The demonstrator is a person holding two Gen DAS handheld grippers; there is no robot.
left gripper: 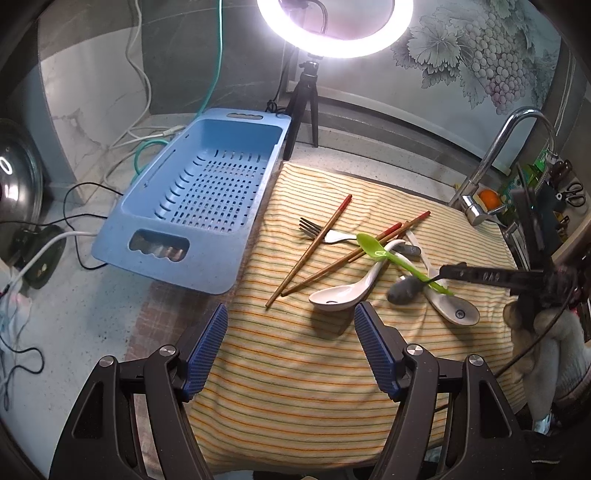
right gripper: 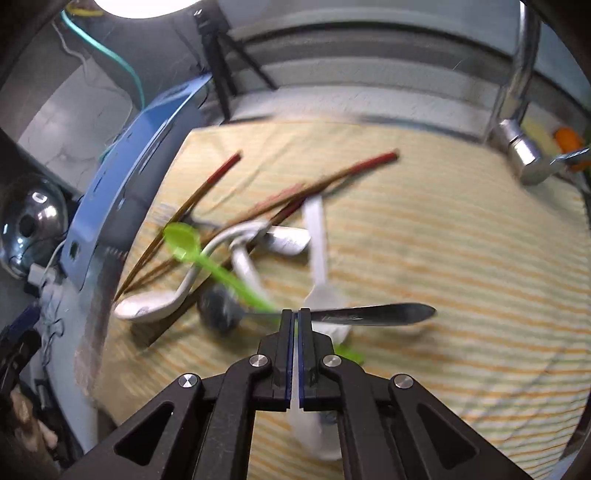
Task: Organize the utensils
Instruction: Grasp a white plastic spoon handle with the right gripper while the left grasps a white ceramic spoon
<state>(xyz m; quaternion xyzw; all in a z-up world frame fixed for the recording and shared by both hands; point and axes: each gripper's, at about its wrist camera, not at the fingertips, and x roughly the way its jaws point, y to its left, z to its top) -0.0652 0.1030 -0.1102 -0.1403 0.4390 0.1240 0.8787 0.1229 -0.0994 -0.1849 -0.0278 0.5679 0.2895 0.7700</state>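
Left gripper (left gripper: 291, 345): jaws spread wide, nothing between them, hovering over the near part of the striped cloth (left gripper: 303, 387).

Right gripper (right gripper: 295, 314): jaws pressed together on a metal spoon (right gripper: 369, 314) mid-handle; its dark bowl sticks out left, handle end right. Right view is motion-blurred.

Just past it, the utensil pile on the cloth: green plastic spoon (left gripper: 388, 254) lying across two white ceramic spoons (left gripper: 347, 291), fork (left gripper: 317, 230) and several red-tipped chopsticks (left gripper: 314, 243) crossing each other.

Further left, blue drain basket (left gripper: 192, 192) on the desk, beside the cloth edge. Ring light (left gripper: 334, 27) on a tripod behind, faucet (left gripper: 495, 162) far right.
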